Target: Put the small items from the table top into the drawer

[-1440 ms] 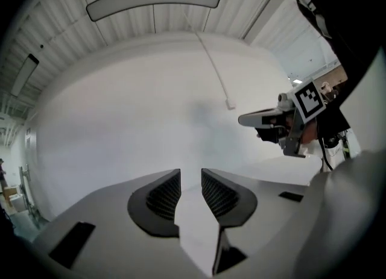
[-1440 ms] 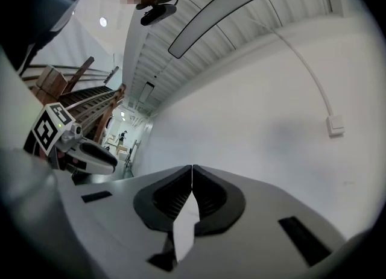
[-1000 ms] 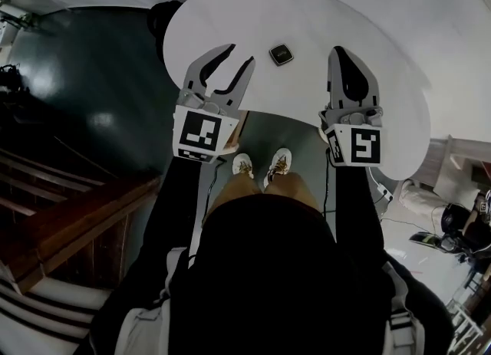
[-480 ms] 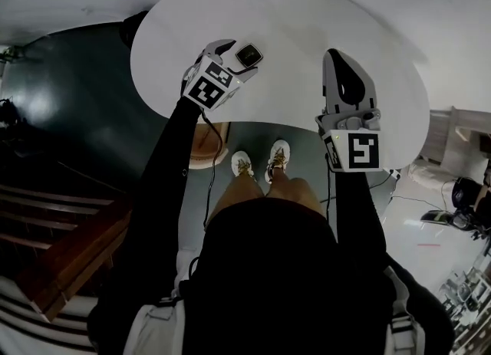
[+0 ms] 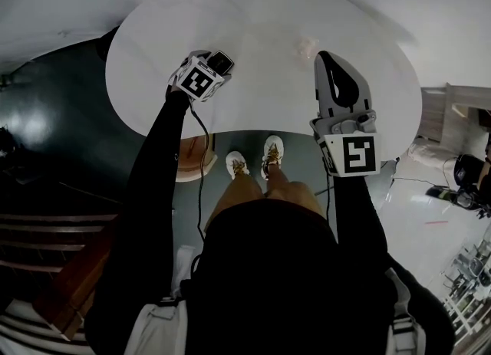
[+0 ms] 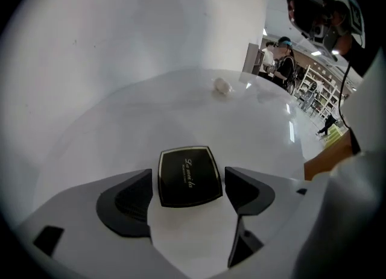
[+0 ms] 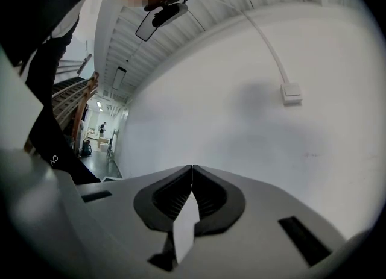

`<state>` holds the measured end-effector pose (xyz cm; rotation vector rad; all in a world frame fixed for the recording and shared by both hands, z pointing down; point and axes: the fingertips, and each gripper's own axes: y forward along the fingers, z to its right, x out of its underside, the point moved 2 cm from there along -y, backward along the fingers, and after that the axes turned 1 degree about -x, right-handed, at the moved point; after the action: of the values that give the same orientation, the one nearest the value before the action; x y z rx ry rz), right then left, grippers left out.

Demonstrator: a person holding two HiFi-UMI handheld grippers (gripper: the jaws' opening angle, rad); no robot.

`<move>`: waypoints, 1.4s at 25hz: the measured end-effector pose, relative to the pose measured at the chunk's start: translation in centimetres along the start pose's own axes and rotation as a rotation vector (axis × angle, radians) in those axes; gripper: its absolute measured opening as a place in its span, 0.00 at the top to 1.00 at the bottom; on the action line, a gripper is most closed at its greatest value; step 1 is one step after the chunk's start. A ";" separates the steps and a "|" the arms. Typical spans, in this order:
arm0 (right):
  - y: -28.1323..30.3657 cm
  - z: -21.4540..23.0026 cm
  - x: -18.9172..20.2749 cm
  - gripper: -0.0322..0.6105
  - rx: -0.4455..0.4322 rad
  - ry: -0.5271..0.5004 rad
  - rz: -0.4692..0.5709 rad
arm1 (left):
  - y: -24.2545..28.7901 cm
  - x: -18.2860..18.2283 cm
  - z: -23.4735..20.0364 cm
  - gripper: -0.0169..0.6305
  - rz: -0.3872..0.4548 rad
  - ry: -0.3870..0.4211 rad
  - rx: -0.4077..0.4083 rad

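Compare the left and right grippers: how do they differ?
The left gripper, jaws just opened wide, straddles the black square compact case on the white round table; the right gripper has its jaws together, empty. The left gripper tilts down; the right gripper points level. Both are over it.

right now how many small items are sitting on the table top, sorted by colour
black square case: 1
small pale lump: 1
total: 2
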<state>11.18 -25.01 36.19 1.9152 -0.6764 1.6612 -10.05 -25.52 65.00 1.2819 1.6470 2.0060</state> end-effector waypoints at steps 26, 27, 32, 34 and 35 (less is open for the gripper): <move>2.2 -7.2 -5.1 0.91 -0.143 -0.016 0.158 | -29.5 -6.6 5.8 0.45 0.875 -0.221 -0.365; 2.3 -7.8 -5.3 0.91 -0.153 -0.017 0.164 | -30.8 -6.5 6.0 0.45 0.913 -0.229 -0.399; 2.6 -9.9 -6.5 0.91 -0.200 -0.018 0.194 | -35.0 -5.3 7.1 0.45 1.007 -0.218 -0.536; 2.7 -10.8 -6.8 0.91 -0.213 -0.020 0.199 | -35.8 -4.6 7.1 0.45 1.013 -0.224 -0.561; 2.8 -10.9 -6.8 0.91 -0.220 -0.020 0.199 | -36.0 -4.5 7.1 0.45 1.013 -0.225 -0.568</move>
<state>0.43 -19.56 30.87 1.7579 -1.0415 1.6090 -13.90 -11.81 30.87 2.1875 0.2002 2.3803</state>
